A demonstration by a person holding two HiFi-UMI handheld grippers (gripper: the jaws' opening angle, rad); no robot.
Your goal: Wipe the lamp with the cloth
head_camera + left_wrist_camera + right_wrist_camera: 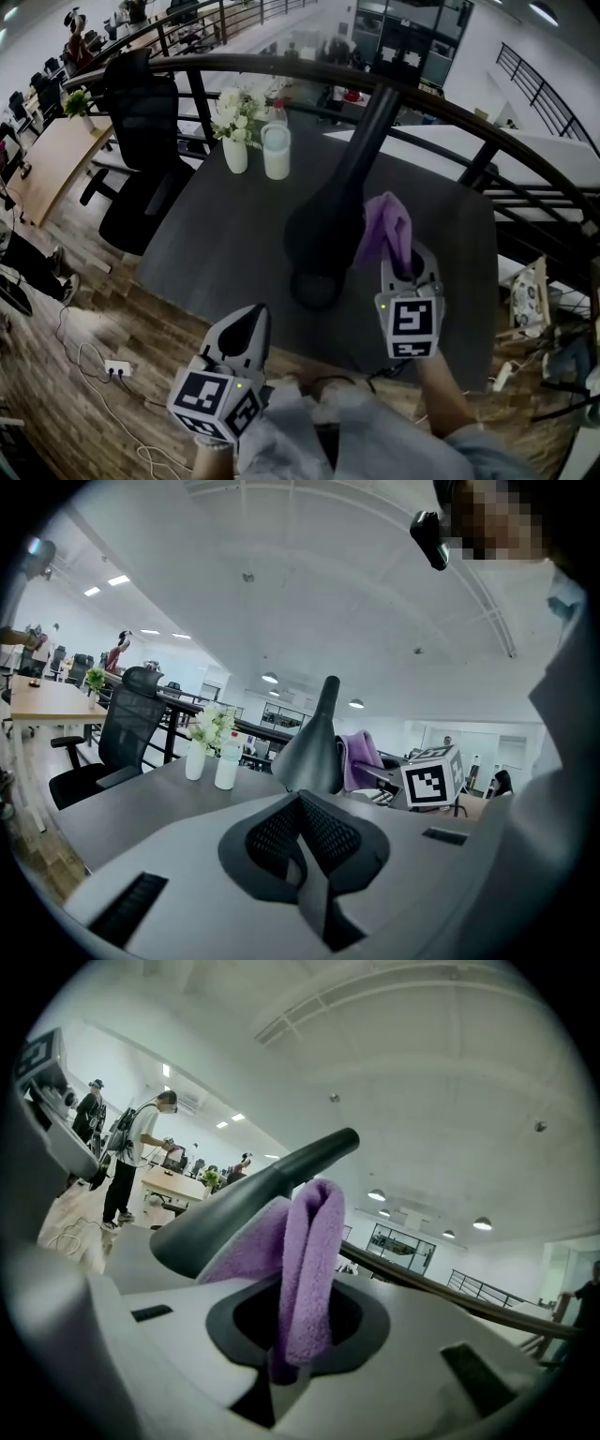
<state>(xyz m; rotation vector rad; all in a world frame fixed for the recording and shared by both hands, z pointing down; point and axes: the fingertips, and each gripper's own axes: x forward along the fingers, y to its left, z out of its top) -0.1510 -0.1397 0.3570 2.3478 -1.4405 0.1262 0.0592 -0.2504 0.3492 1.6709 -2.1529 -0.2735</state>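
Head view: black desk lamp (pixel 323 223) on dark table (pixel 206 253). Purple cloth (pixel 386 228) touches lamp head's right side, pinched in right gripper (pixel 401 267). Left gripper (pixel 251 319) near lamp base, apart from it. Flower vase (pixel 235 150) and white bottle (pixel 277 150) beyond lamp.

Left gripper view: jaws together, nothing between.

Right gripper view: jaws clamped on folded cloth, fold against lamp.

Judgement: cloth soft, light, limp, so keep pinch near fold. Lamp head smooth and rigid, but arm may swing; steady at neck.
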